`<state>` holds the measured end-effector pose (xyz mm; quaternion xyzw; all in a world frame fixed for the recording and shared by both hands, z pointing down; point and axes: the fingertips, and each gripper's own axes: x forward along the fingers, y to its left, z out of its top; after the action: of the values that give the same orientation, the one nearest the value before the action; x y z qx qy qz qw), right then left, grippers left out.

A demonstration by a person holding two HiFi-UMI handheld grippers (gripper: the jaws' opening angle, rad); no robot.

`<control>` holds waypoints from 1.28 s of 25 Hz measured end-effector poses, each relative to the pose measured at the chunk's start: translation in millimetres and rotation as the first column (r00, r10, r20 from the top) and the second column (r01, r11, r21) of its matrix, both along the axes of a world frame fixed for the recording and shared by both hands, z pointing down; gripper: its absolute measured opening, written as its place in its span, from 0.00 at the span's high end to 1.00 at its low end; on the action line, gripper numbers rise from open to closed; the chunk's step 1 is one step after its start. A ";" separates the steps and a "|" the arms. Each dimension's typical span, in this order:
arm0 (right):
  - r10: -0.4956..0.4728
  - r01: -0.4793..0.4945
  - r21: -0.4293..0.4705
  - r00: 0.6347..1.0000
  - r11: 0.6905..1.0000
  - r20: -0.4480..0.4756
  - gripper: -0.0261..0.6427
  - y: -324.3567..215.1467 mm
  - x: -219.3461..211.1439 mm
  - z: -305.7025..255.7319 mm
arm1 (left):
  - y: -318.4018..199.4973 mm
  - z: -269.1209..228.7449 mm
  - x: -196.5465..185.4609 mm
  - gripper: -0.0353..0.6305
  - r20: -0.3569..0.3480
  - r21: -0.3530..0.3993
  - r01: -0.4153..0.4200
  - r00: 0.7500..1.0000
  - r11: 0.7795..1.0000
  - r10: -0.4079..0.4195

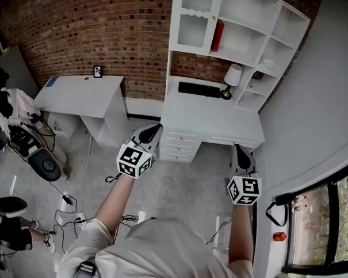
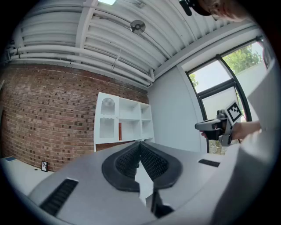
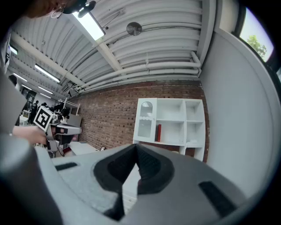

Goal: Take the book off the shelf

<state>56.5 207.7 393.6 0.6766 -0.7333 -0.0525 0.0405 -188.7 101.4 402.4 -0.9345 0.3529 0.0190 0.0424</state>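
Note:
A red book (image 1: 217, 35) stands upright in the white shelf unit (image 1: 248, 20) on top of the white desk (image 1: 221, 117). It also shows as a thin red spine in the left gripper view (image 2: 120, 131) and in the right gripper view (image 3: 159, 132). Both grippers are held in front of the desk, well short of the shelf, and point toward it. My left gripper (image 1: 156, 128) has its pads together at the tips (image 2: 140, 143) with nothing between them. Shut and empty too is my right gripper (image 1: 241, 147), its pads meeting at the tip (image 3: 136, 146).
A small lamp (image 1: 231, 79) and a flat black object (image 1: 199, 89) sit on the desk below the shelf. A second white desk (image 1: 84, 94) stands to the left against the brick wall. Cables, bags and a person's shoes lie on the floor at left. A grey wall runs along the right.

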 end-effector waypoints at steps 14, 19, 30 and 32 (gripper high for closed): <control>-0.029 0.029 0.002 1.000 1.000 0.007 0.96 -4.7 4.5 0.5 | -0.6 6.8 15.3 0.96 0.004 -0.018 -0.002 1.000 1.000 0.002; -0.028 0.028 0.006 0.999 1.000 0.015 0.96 -12.6 7.8 -1.5 | -7.2 7.5 19.9 0.96 0.008 -0.024 -0.002 1.000 1.000 0.002; -0.027 0.028 -0.011 0.999 1.000 0.038 0.95 -10.2 26.7 7.8 | -1.1 17.0 37.1 0.96 0.018 -0.041 0.003 1.000 0.999 -0.002; -0.028 0.028 -0.014 0.999 1.000 0.045 0.95 -9.4 31.9 9.6 | 0.3 18.6 41.3 0.96 0.020 -0.044 0.008 1.000 0.999 -0.007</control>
<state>88.5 198.3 403.2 0.6670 -0.7438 -0.0325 0.0281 -147.4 101.7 421.0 -0.9341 0.3561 0.0017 0.0256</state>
